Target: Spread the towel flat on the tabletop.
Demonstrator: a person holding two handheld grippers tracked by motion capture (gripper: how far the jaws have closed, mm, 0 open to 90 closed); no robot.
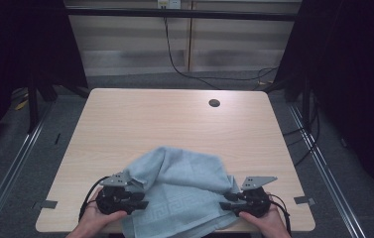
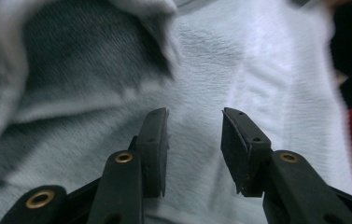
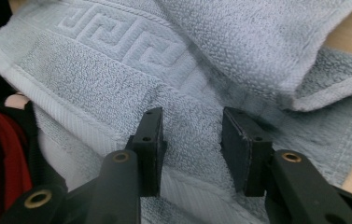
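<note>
A light blue towel [image 1: 179, 181] with a Greek-key border lies rumpled near the table's front edge, its near part hanging over it. My left gripper [image 1: 142, 197] points into the towel's left side. In the left gripper view its jaws [image 2: 194, 114] stand apart over the cloth [image 2: 211, 60], with nothing pinched. My right gripper [image 1: 225, 200] points into the towel's right side. In the right gripper view its jaws [image 3: 190, 114] stand apart just above a fold near the patterned band [image 3: 131, 37], pads off the cloth.
The wooden table [image 1: 174, 116] has a round cable hole [image 1: 214, 103] at the back right and tape marks [image 1: 49, 204] at its front corners. Black curtains stand at both sides. Cables run across the floor behind.
</note>
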